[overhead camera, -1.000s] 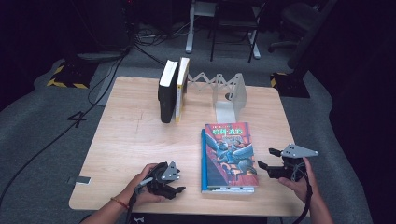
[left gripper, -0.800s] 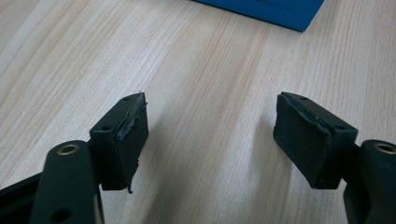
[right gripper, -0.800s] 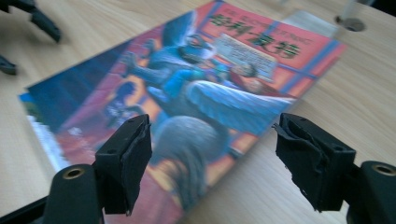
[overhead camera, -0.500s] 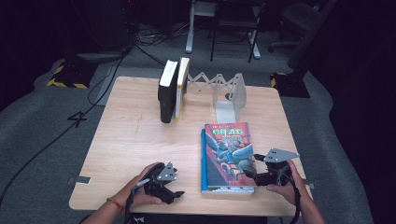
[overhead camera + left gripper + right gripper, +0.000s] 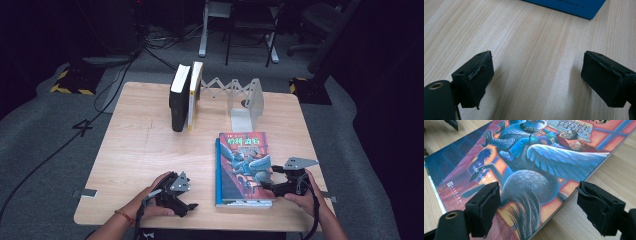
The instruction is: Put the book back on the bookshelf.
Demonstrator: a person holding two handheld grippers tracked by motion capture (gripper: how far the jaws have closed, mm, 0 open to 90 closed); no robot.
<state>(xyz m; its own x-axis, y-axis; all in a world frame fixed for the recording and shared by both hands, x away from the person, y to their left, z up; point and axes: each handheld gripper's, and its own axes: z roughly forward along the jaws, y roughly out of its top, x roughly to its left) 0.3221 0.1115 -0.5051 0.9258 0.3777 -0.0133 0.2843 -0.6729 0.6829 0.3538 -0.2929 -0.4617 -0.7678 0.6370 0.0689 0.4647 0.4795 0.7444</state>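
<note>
An illustrated book (image 5: 244,167) with a blue and red cover lies flat on the wooden table (image 5: 145,150), front right. My right gripper (image 5: 267,186) sits low at the book's near right edge. Its jaws have just been opening and stand open. In the right gripper view (image 5: 539,205) one pad hovers over the cover (image 5: 529,162) and the other over bare wood, neither pressing. My left gripper (image 5: 187,205) rests near the front edge, left of the book. Its jaws have just been opening too, and they stand open (image 5: 536,72) with nothing between them. The book's blue corner (image 5: 574,6) lies ahead.
Two books stand upright at the back of the table, a black one (image 5: 178,102) and a cream one (image 5: 195,95). A white folding book rack (image 5: 240,97) stretches to their right. Dark floor, cables and chair legs surround the table.
The right gripper has moved left and down from beside the book onto its near right edge. The left hand has stayed where it was.
</note>
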